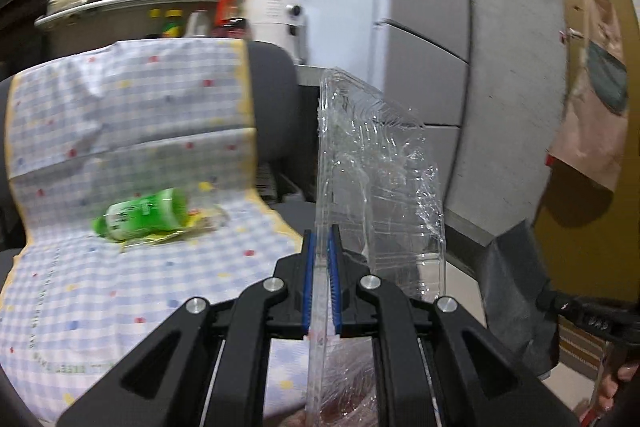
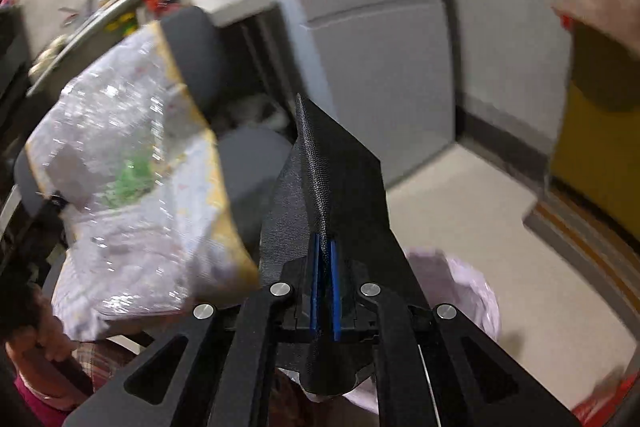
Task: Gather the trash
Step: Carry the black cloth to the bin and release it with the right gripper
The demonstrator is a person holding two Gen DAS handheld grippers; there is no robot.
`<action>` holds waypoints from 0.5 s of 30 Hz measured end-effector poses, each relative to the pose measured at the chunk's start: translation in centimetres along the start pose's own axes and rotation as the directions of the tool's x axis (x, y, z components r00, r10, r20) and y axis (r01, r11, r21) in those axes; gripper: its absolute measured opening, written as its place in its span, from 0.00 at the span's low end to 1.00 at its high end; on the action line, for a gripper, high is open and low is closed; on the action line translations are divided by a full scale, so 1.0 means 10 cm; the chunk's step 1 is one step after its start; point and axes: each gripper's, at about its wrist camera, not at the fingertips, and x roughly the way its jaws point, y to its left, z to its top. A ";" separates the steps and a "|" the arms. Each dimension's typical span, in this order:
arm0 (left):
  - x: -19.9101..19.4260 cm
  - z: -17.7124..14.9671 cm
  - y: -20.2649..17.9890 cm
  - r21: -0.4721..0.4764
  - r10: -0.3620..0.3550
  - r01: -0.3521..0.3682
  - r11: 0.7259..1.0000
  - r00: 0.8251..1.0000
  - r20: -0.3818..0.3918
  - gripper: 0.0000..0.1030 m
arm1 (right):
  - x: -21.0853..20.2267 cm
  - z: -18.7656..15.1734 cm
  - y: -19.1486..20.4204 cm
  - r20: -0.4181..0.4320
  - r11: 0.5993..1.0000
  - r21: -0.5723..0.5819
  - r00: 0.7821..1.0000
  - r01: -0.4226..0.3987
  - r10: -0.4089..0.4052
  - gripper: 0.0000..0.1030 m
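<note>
Left gripper point(image 1: 322, 259): you've got it clamped tight on the edge of the clear plastic container point(image 1: 376, 171), held upright at frame centre so it hangs free of the chair.
Right gripper point(image 2: 325, 267): closed on a fold of black textured fabric point(image 2: 328, 179); probably the bin's rim, pinched to keep the mouth open.
Bag point(image 2: 460, 287): pale liner, lower right.
Remaining trash: green bottle point(image 1: 140, 215) lies on the checked cloth point(image 1: 120, 107), left of frame.
</note>
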 end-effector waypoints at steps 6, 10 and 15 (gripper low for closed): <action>0.10 -0.05 -0.15 0.027 -0.015 0.016 1.000 0.999 -0.038 0.05 | 0.49 -0.19 -0.49 -0.124 0.978 0.194 0.987 -0.072 0.097 0.11; 0.15 -0.07 -0.14 0.026 -0.011 0.012 1.000 0.999 -0.050 0.05 | 0.68 -0.26 -0.61 -0.176 0.975 0.190 0.981 0.119 -0.085 0.28; 0.16 -0.09 -0.18 0.024 -0.028 0.029 0.999 0.998 -0.059 0.05 | 0.50 -0.17 -0.61 -0.112 0.971 0.159 0.980 0.179 -0.163 0.28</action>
